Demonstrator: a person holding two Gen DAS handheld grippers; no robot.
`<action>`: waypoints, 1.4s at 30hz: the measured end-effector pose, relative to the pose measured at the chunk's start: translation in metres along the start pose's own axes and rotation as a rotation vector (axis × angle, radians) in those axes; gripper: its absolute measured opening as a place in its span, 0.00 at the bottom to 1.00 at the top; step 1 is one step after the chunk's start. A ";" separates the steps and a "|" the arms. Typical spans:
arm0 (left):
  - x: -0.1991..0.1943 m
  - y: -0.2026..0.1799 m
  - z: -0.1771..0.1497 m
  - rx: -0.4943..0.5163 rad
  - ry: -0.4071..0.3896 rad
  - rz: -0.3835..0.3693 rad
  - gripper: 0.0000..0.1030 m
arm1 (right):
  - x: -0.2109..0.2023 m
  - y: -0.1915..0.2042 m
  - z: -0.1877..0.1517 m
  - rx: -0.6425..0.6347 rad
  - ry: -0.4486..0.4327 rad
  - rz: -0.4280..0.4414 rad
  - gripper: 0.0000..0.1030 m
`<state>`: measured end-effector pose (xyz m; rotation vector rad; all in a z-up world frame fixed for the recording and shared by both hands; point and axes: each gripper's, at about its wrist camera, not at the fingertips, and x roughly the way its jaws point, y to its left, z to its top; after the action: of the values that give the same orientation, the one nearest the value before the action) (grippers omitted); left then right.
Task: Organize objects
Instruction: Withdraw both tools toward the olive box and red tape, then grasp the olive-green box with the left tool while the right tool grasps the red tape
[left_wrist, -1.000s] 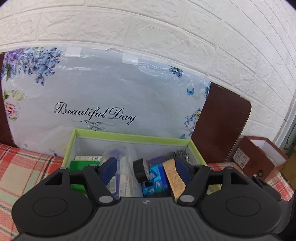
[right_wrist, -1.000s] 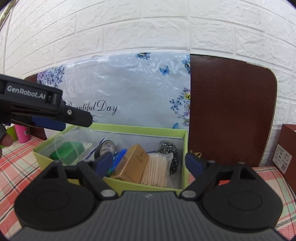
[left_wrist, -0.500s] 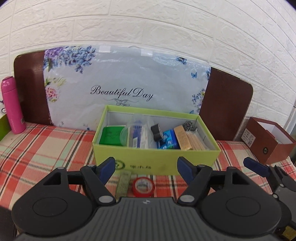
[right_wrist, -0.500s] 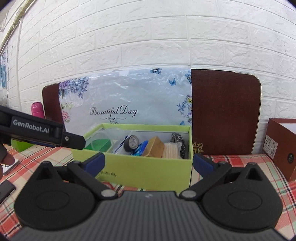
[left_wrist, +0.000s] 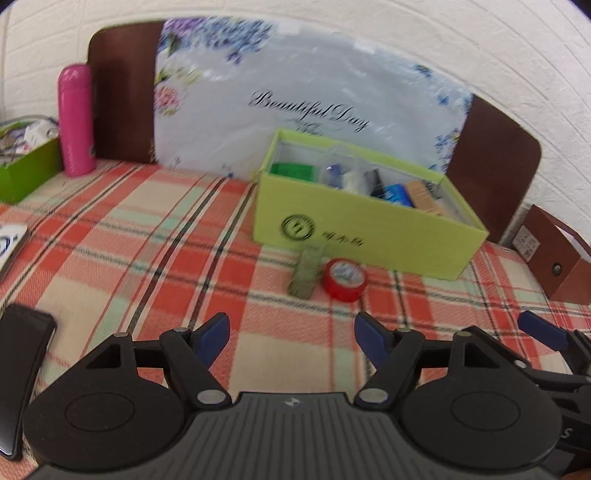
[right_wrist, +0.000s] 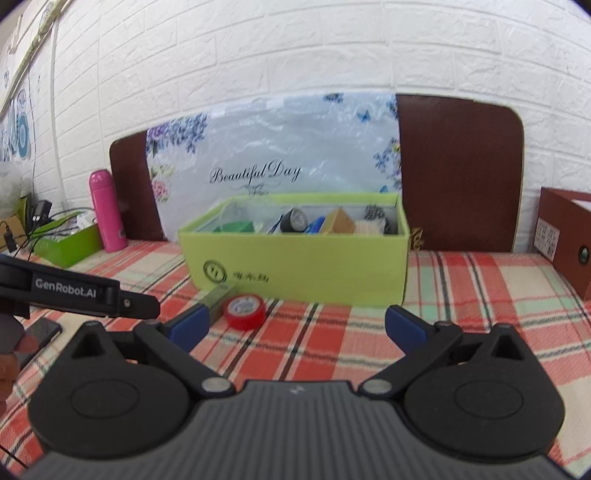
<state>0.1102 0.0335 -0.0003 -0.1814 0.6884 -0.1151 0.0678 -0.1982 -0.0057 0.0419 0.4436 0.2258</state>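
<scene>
Left gripper (left_wrist: 291, 338): black plastic, blue pads spread, nothing between them. Right gripper (right_wrist: 295, 326): same build, pads spread wide, empty.

Tablecloth (left_wrist: 147, 240): woven plaid, red, cream and pale green.

Phone (left_wrist: 18, 369): flat black slab, at the near left edge.

Tape roll (left_wrist: 345, 278): red, round, lying flat on the cloth just before the box.

Green strip (left_wrist: 306, 273): flat, oblong, dull olive, beside the tape on its left; kind unclear.

Box (left_wrist: 362, 232): lime-green cardboard, rectangular, open top, printed round emblem; holds mixed small goods, blurred.

Brown box (left_wrist: 554, 254): cardboard, right.

Bottle (left_wrist: 75, 120): pink cylinder, upright, far left.

Floral panel (left_wrist: 295, 92): glossy plastic-wrapped, leaning against the white brick wall (right_wrist: 258, 48).
</scene>
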 end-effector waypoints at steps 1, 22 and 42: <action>0.005 0.005 -0.002 -0.012 0.005 0.004 0.75 | 0.002 0.002 -0.003 -0.003 0.012 0.004 1.00; 0.100 0.008 0.030 -0.051 0.039 -0.162 0.28 | 0.011 0.019 -0.017 -0.063 0.088 0.016 0.93; 0.066 0.033 0.018 0.002 0.080 -0.101 0.25 | 0.150 0.048 0.004 -0.173 0.257 0.079 0.42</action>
<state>0.1738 0.0567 -0.0346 -0.2105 0.7588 -0.2202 0.1908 -0.1177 -0.0612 -0.1406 0.6778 0.3484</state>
